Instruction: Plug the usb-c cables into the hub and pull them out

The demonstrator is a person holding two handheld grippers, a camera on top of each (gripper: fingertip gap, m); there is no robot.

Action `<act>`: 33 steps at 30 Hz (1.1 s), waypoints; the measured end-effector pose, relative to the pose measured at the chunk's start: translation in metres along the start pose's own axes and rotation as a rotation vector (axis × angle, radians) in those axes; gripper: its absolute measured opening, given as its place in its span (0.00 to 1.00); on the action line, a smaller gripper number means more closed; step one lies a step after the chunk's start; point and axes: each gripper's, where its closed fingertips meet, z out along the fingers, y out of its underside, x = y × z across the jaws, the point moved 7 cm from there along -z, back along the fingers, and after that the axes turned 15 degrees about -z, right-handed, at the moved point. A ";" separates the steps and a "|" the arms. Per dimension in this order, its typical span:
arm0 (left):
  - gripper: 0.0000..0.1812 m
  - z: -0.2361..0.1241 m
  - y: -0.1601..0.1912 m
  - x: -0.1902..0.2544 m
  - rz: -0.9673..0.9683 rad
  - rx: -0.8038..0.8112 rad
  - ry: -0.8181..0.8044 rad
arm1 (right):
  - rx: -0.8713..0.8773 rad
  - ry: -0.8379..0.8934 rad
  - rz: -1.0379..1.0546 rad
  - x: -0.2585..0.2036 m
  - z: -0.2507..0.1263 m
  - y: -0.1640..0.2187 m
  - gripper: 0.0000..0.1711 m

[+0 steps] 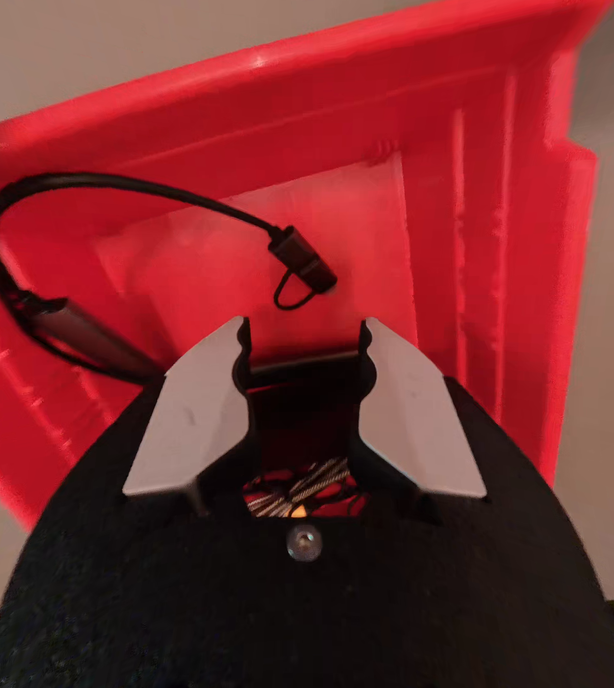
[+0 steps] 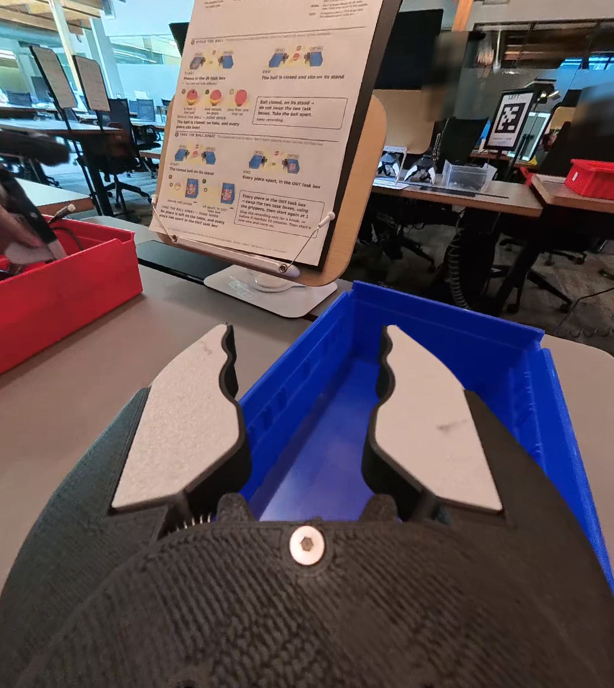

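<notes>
In the left wrist view my left gripper point(image 1: 304, 324) is open and empty, held low inside a red bin point(image 1: 354, 123). A grey hub point(image 1: 93, 338) lies at the bin's left with a black cable point(image 1: 112, 182) arching from it to a black plug with a tethered cap point(image 1: 303, 262), just beyond my fingertips. A braided cable point(image 1: 309, 480) shows under the gripper body. In the right wrist view my right gripper point(image 2: 309, 327) is open and empty over a blue bin point(image 2: 447, 357). The left gripper point(image 2: 22, 223) and a hand show in the red bin point(image 2: 56, 294) at far left.
A stand with a printed instruction sheet point(image 2: 261, 130) stands behind the two bins on the grey table point(image 2: 74, 372). Other desks, chairs, another red tray point(image 2: 610, 182) and a marker sign point(image 2: 510, 119) are in the background.
</notes>
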 end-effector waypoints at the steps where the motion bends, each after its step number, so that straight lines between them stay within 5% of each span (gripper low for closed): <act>1: 0.31 0.009 -0.004 0.002 -0.028 -0.017 0.002 | 0.000 0.006 -0.006 0.001 -0.001 0.000 0.43; 12: 0.14 0.044 -0.013 0.001 -0.095 -0.033 0.075 | -0.043 0.013 0.033 0.015 0.000 0.018 0.39; 21: 0.06 -0.015 -0.011 -0.003 -0.017 0.200 0.294 | -0.050 -0.003 0.012 0.012 0.001 0.018 0.37; 28: 0.06 -0.050 0.013 -0.002 0.078 0.208 0.369 | -0.068 -0.040 -0.034 0.005 0.000 0.015 0.36; 33: 0.06 -0.091 0.033 0.015 0.131 0.184 0.587 | -0.084 -0.073 -0.075 -0.002 0.001 0.012 0.36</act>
